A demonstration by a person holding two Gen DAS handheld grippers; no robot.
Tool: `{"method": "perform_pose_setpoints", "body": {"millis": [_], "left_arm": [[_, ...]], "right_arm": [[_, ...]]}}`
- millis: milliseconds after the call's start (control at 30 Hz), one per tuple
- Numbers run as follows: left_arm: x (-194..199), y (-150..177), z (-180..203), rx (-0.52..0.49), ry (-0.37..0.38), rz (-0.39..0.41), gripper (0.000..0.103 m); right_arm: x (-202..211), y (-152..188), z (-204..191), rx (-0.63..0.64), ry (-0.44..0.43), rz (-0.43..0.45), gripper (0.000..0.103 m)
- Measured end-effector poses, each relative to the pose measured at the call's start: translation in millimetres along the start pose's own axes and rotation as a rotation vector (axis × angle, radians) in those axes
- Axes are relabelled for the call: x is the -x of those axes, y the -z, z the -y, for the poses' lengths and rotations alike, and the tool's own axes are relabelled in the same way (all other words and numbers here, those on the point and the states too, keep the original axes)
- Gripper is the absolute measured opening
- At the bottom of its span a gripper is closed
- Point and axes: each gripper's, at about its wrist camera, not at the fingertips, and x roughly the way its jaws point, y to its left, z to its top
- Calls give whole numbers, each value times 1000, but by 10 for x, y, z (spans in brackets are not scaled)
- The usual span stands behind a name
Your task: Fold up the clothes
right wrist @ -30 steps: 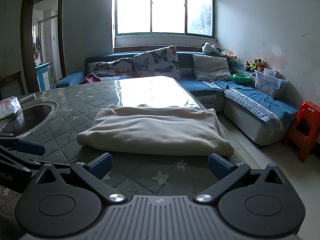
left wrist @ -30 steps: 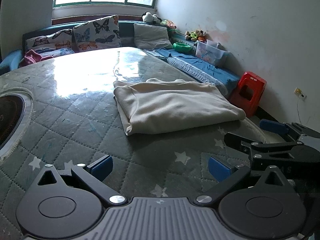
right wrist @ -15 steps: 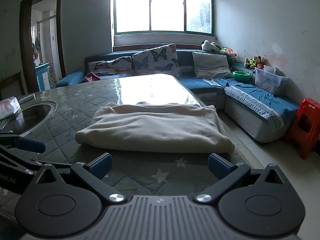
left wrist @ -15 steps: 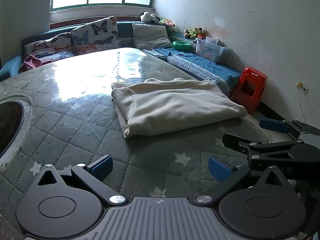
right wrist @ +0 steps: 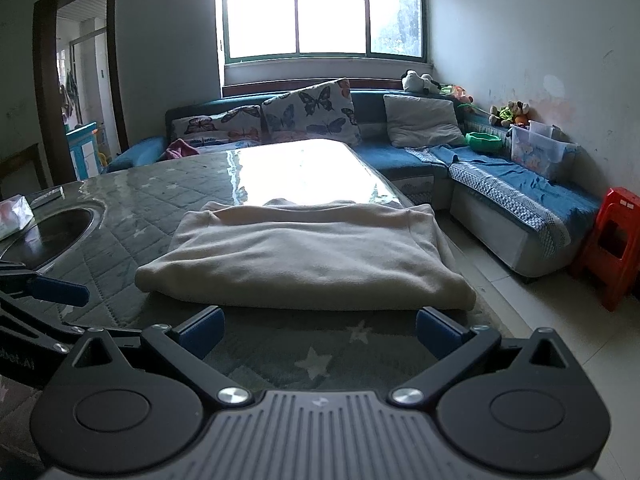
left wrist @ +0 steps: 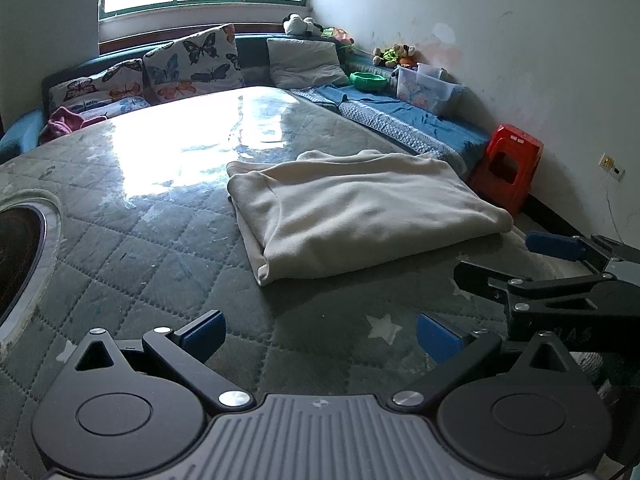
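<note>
A cream garment (left wrist: 360,208) lies folded into a thick rectangle on the quilted grey table cover (left wrist: 140,240); the right wrist view shows the cream garment (right wrist: 304,256) straight ahead. My left gripper (left wrist: 320,334) hovers open over the cover, short of the garment's near left corner. My right gripper (right wrist: 318,330) is open too, just short of the fold's near edge. Neither holds anything. In the left wrist view the right gripper (left wrist: 516,256) shows at the right, and the left gripper (right wrist: 44,292) shows at the left of the right wrist view.
A round dark inset (left wrist: 16,256) sits in the table at the left. A blue sofa (right wrist: 400,160) with butterfly cushions runs behind and to the right. A red stool (right wrist: 612,244) stands on the floor right of the table. A tissue pack (right wrist: 14,216) lies far left.
Both grippers have drawn slightly back and shifted; the garment lies still and looks a little farther off in the left view. Both stay open.
</note>
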Motion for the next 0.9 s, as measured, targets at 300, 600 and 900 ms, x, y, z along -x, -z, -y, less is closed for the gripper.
{"method": "perform_pose_setpoints", "body": {"millis": [300,600,900], "left_arm": [[-97,-54,-38,-3,-1,-17,103],[-159,-110,-59,-7,-3,-25,103],[-218,-134,-82,-10,-5,-39,103]], "right_arm": [[-99,-46,15,3,-6,-9,103],[-187,-112,25,4,-15,-14,103],[-258,-130,41,4,-21,-21,103]]}}
